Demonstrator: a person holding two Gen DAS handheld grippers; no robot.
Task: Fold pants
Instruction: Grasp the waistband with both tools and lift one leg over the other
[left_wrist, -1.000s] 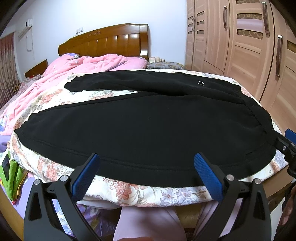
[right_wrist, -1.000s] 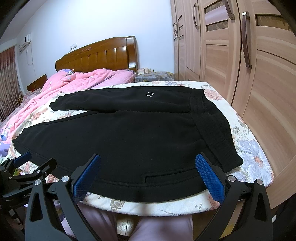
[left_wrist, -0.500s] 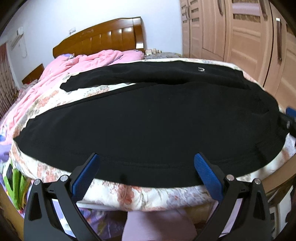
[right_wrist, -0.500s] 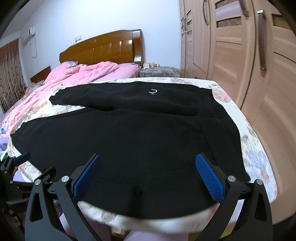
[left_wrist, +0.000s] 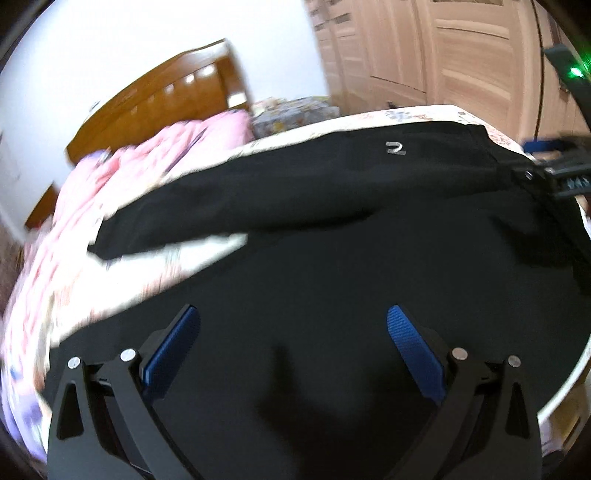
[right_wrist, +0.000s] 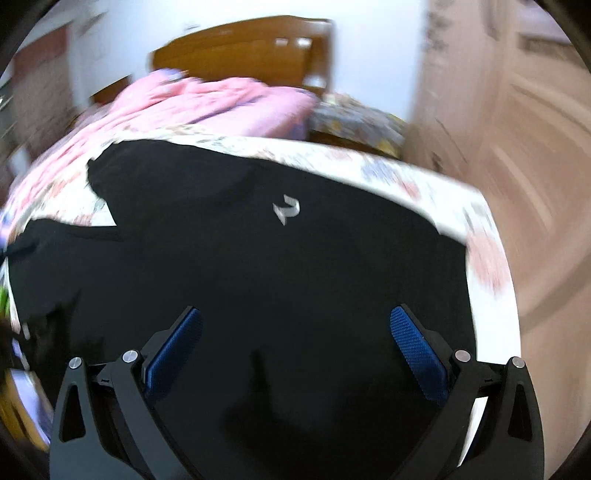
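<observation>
You are holding both grippers low over black pants that are lying spread across the foot end of the bed, legs running toward its left edge, waistband toward the right edge by the wardrobe.

Starting at the left, your left gripper is hanging with its blue pads wide apart and nothing between them, black cloth filling the view beneath. The far leg is lying apart from the near one, a wedge of floral sheet showing between them, so no fold looks made yet; everything is still ahead of you.

Moving right, your right gripper is likewise fully spread and empty over the seat of the pants, the small white logo beyond it.

Compared with half a second ago, both cameras are pushing forward past the near hem and bed edge, and the views are blurring with that motion.
</observation>
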